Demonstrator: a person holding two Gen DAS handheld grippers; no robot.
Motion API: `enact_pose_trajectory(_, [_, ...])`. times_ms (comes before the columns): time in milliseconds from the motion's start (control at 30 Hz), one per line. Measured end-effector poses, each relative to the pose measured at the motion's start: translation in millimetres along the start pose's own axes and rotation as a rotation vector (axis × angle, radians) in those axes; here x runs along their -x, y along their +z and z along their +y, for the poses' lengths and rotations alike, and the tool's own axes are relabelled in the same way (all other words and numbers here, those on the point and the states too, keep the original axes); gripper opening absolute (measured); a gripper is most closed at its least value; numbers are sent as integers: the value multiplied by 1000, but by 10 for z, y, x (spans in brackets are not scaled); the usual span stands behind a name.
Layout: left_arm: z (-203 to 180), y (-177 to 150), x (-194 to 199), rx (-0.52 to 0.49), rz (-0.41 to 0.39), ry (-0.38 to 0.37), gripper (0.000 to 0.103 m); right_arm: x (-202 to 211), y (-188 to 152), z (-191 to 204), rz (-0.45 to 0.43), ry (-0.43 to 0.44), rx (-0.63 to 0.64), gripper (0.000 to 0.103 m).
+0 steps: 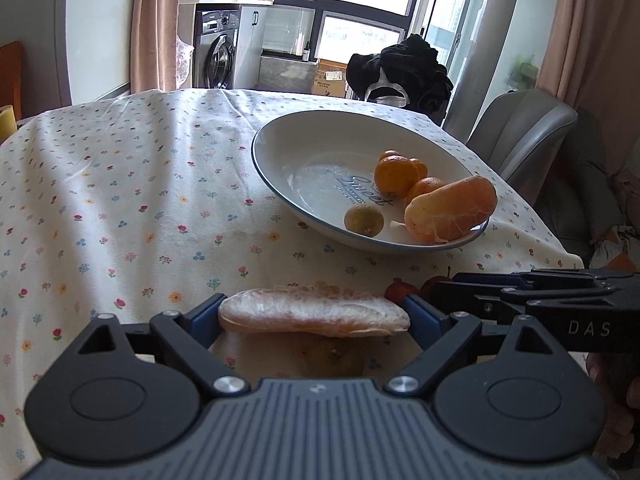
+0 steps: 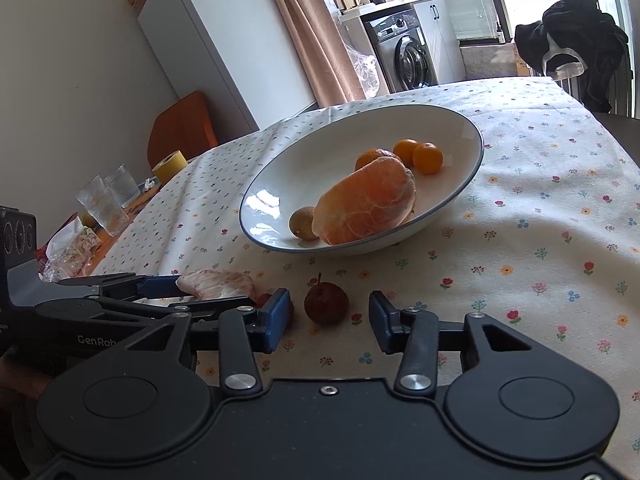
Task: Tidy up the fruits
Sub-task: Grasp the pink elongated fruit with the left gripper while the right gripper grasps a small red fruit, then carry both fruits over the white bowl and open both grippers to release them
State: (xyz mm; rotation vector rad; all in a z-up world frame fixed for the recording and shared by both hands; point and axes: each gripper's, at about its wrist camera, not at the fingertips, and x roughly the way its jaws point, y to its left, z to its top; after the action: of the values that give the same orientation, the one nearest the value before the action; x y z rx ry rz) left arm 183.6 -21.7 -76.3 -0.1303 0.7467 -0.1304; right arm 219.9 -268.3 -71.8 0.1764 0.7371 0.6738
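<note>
Left gripper (image 1: 314, 316) clamps a peeled orange piece (image 1: 314, 315) above the tabletop (image 1: 120, 200); next carry it forward-right into the bowl (image 1: 280, 136). Right gripper (image 2: 329, 322) open, small red fruit (image 2: 326, 298) just ahead between its fingers, ready to close.

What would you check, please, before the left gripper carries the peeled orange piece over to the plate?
1. Grip: left gripper shut on the peeled orange piece, held end to end: ok.
2. Piece lifted off the tablecloth: seems so, shadow beneath: ok.
3. Free space in the plate: its left side is bare: ok.
4. Path: the right gripper sits close beside the left one: not ok.
5. Right gripper open around nothing, the small red fruit just ahead of it: ok.
6. Firmness of the grip on the soft piece: cannot tell.
</note>
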Motion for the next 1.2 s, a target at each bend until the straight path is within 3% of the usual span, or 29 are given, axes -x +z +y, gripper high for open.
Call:
enact_pose_trajectory(167, [7,-17,67,-1,-19,-3,91,-30,28,-6,5,14,8,42])
enact_pose_trajectory(300, [26,-14,159,6,-42,-4,90,-73,48,29,21,14,24,27])
enact_pose_trajectory(400, [49,1,231,18,-63,5,90,-93,42,63,23,5,38,23])
enact_pose_trajectory(1200, [122,82,588,43,-167,31,90,189,170,264,-61,0,86,23])
